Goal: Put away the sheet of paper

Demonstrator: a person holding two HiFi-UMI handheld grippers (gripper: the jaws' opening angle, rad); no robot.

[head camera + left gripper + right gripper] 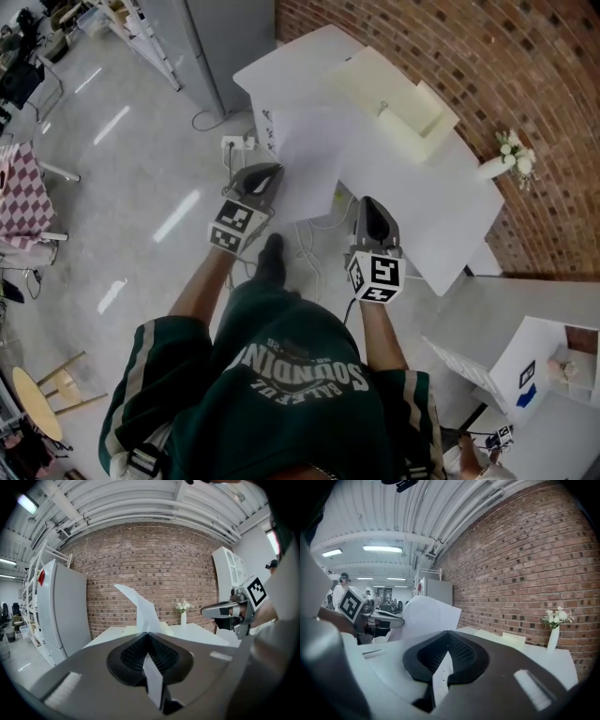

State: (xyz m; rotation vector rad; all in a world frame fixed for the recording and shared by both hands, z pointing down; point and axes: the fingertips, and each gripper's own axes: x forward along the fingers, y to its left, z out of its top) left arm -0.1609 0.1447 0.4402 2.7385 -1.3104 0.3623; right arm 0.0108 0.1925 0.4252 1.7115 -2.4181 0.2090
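Note:
A white sheet of paper (pixel 314 159) hangs in the air over the near edge of the white table (pixel 441 216), stretched between both grippers. My left gripper (pixel 272 171) is shut on its left edge. My right gripper (pixel 367 202) is shut on its lower right corner. In the left gripper view the sheet (pixel 140 606) rises out of the shut left gripper (pixel 149 634), and the right gripper (pixel 225 611) shows at the right. In the right gripper view the sheet (pixel 426 616) curves away from the shut right gripper (pixel 449 633) toward the left gripper (pixel 386 616).
A cream open-topped box (pixel 394 98) lies on the table beyond the sheet. A white vase with flowers (pixel 506 155) stands near the brick wall. A power strip (pixel 236 143) and cables lie on the floor. A grey cabinet (pixel 202 47) stands at the left.

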